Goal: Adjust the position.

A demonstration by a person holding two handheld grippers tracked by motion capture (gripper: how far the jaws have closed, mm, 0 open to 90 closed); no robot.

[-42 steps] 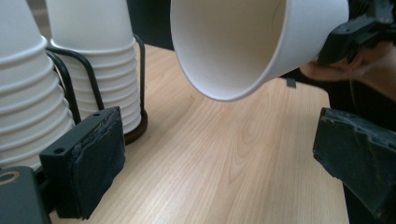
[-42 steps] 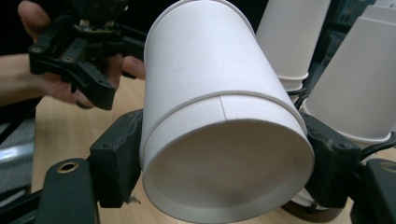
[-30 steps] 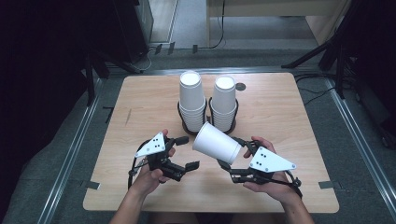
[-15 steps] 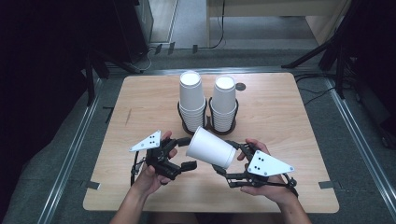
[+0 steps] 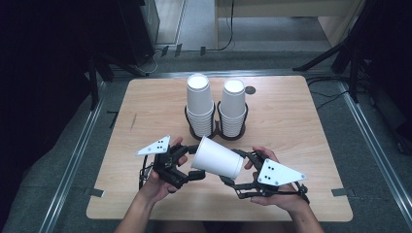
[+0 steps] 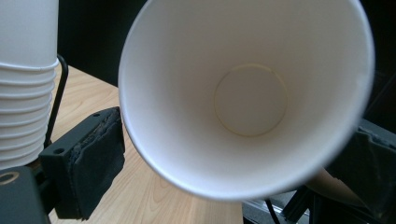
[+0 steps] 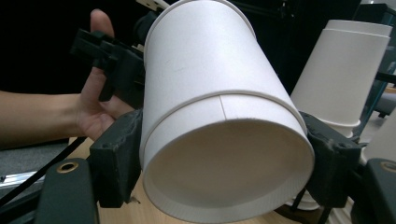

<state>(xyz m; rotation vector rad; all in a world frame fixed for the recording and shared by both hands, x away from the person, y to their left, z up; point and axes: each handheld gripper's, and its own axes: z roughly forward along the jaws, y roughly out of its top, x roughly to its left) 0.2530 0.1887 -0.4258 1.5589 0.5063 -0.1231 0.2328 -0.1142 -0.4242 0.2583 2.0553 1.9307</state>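
You have one smooth white paper cup (image 5: 217, 158) lying sideways above the wooden table (image 5: 301, 126), its base clamped by your right gripper (image 5: 233, 169); your left gripper (image 5: 190, 162) stands apart at its rim, before two ribbed stacks of white paper cups (image 5: 200, 104)

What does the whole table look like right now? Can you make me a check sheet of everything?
Surface: wooden table, bare wood around the cups.
Job's things: white paper cup held on its side above the table; in the right gripper view it looks like two nested cups.
Clutter: two stacks of cups in black wire holders; small dark round spot behind them.
Grippers: right tool shut on the cup's base; left tool open at its mouth.
Cables: thin black one at the left tool.
Surroundings: grey floor, metal rails, dark stands.
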